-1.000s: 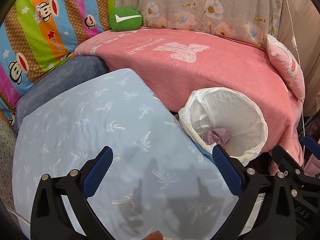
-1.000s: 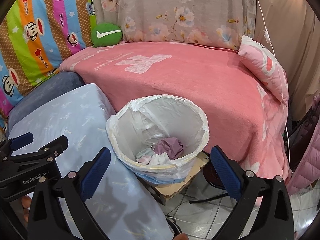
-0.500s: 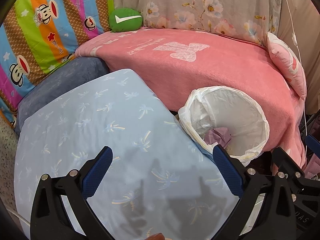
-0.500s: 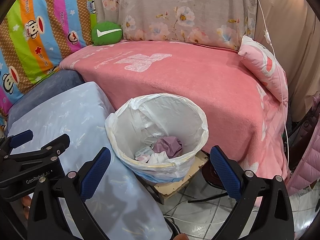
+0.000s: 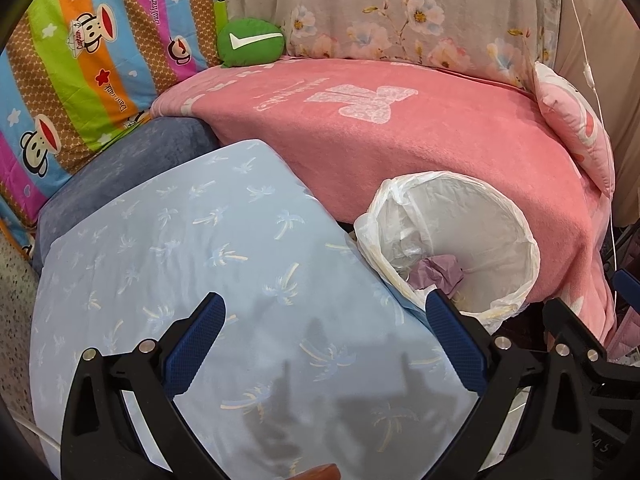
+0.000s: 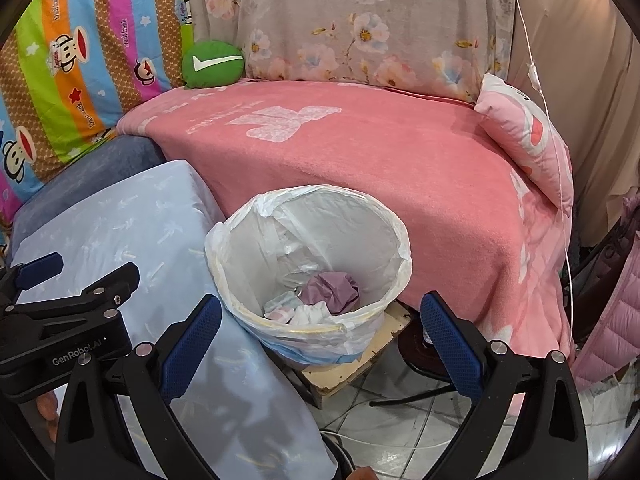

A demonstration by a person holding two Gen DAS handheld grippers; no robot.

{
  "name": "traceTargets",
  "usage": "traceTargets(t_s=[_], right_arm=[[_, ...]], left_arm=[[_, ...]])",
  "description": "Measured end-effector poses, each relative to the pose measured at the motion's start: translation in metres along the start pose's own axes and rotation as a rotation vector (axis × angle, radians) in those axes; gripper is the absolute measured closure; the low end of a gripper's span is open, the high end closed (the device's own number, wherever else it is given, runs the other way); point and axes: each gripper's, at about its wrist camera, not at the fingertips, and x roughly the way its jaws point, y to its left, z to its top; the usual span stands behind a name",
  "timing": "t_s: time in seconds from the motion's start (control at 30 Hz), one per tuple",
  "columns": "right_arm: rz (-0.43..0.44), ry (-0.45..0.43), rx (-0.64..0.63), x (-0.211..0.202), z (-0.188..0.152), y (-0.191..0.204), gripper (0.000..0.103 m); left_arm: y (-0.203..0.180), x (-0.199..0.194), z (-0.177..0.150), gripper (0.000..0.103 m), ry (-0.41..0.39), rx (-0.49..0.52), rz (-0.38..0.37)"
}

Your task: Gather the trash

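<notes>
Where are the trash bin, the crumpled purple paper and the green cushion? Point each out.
trash bin [image 6: 394,240], right wrist view, bag-lined rim.
crumpled purple paper [image 6: 330,292], right wrist view, its middle.
green cushion [image 5: 251,42], left wrist view, white tick mark.

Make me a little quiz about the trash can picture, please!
1. True or false: the right tongs are squeezing a piece of trash.
2. What colour is the crumpled paper in the trash can? A) purple B) yellow C) black
3. Fill in: the green cushion sits at the back of the ____ blanket.

Key: 1 false, both tongs are open and empty; 2 A; 3 pink.
</notes>
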Motion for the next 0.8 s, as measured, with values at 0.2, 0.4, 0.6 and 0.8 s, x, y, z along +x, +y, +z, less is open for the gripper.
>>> traceTargets(t_s=[0.2,0.4,0.6,0.8], right_arm=[[-0.008,0.006,0.003,0.002,-0.001,-0.003,0.006],[-0.008,0.012,0.000,0.005,-0.001,-0.004,0.006],[-0.009,0.016,-0.002,0.008,0.000,-0.005,0.006],[-0.012,0.028,-0.002,0.014,0.001,-0.005,0.006]], left_arm=[[-0.001,0.002,-0.001,0.007,0.007,-0.007,-0.003],[-0.003,0.003,-0.001,0.007,0.008,-0.008,0.008],[-0.003,0.006,0.001,0.007,0.013,-0.021,0.018],[-0.004,0.008,0.002,0.007,0.018,-0.025,0.021]])
